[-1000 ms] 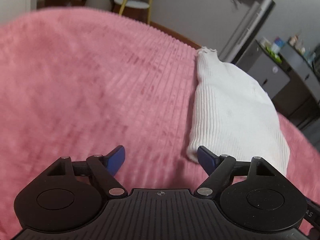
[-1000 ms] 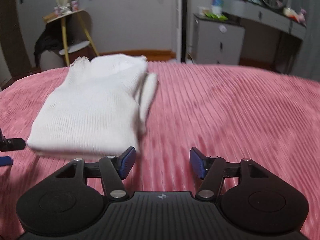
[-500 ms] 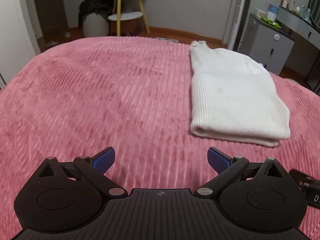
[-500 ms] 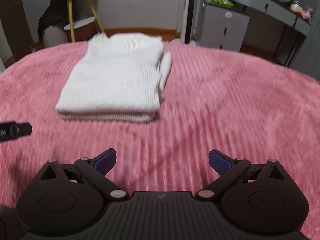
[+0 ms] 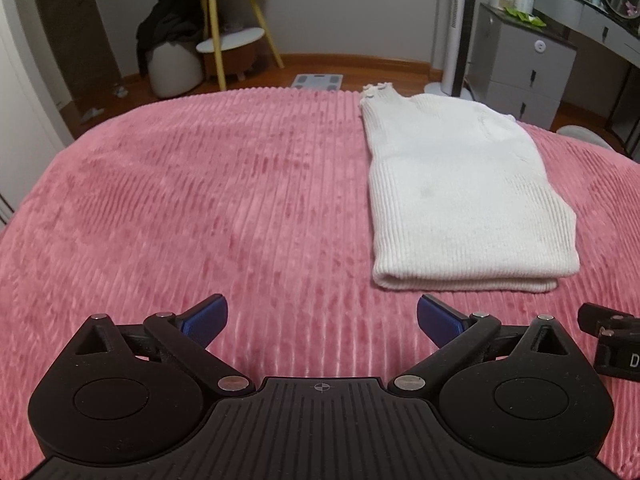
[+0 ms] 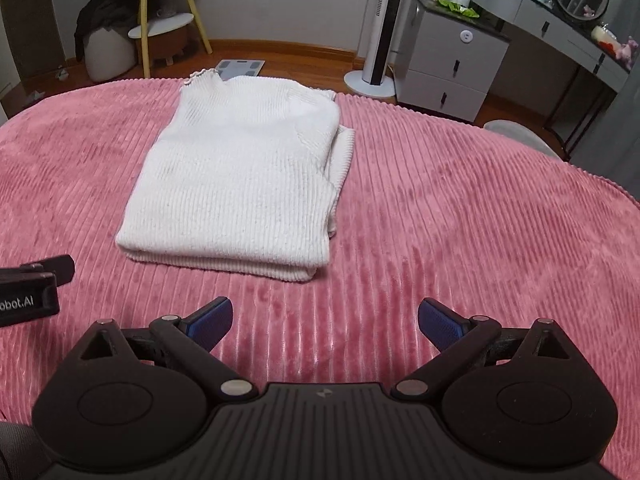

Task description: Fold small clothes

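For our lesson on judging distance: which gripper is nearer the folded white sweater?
Hard to call; roughly equal. The left gripper sits short of the white sweater, toward its left; the right gripper sits short of it, toward its right. Both open, apart from it.

Left gripper, right gripper: black ribbed bodies, blue pads, silver screws.

Left gripper and right gripper, each with blue-padded fingers spread wide and holding nothing. Both appear level, side by side; hands gripping them are out of view.
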`<action>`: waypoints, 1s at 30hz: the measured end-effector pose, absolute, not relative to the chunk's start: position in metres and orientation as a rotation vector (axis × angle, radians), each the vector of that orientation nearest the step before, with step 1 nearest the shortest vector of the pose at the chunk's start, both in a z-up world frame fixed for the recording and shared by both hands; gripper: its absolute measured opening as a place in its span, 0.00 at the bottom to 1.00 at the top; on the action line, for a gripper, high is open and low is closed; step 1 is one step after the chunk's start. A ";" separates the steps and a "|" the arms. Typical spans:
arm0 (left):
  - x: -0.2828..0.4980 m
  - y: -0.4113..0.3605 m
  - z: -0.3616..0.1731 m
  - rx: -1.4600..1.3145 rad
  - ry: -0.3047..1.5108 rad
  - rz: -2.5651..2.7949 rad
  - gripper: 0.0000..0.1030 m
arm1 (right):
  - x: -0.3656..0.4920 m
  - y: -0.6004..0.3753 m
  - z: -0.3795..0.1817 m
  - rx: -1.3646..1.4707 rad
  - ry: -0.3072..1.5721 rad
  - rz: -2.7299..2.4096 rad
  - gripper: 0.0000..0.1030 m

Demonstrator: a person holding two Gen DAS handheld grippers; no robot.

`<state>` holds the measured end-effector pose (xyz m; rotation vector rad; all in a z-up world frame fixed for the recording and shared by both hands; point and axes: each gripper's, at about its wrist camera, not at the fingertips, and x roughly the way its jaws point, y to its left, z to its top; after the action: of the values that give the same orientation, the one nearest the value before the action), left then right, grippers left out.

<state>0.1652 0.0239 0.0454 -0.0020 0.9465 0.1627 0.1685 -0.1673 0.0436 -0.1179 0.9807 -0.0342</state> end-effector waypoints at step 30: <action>0.165 0.014 0.047 -0.009 0.961 0.120 1.00 | 0.169 -0.168 0.053 -0.124 0.963 -0.043 0.96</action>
<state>0.1652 0.0140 0.0469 -0.0092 0.9610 0.1197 0.1687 -0.1678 0.0531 -0.1245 0.9635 -0.0428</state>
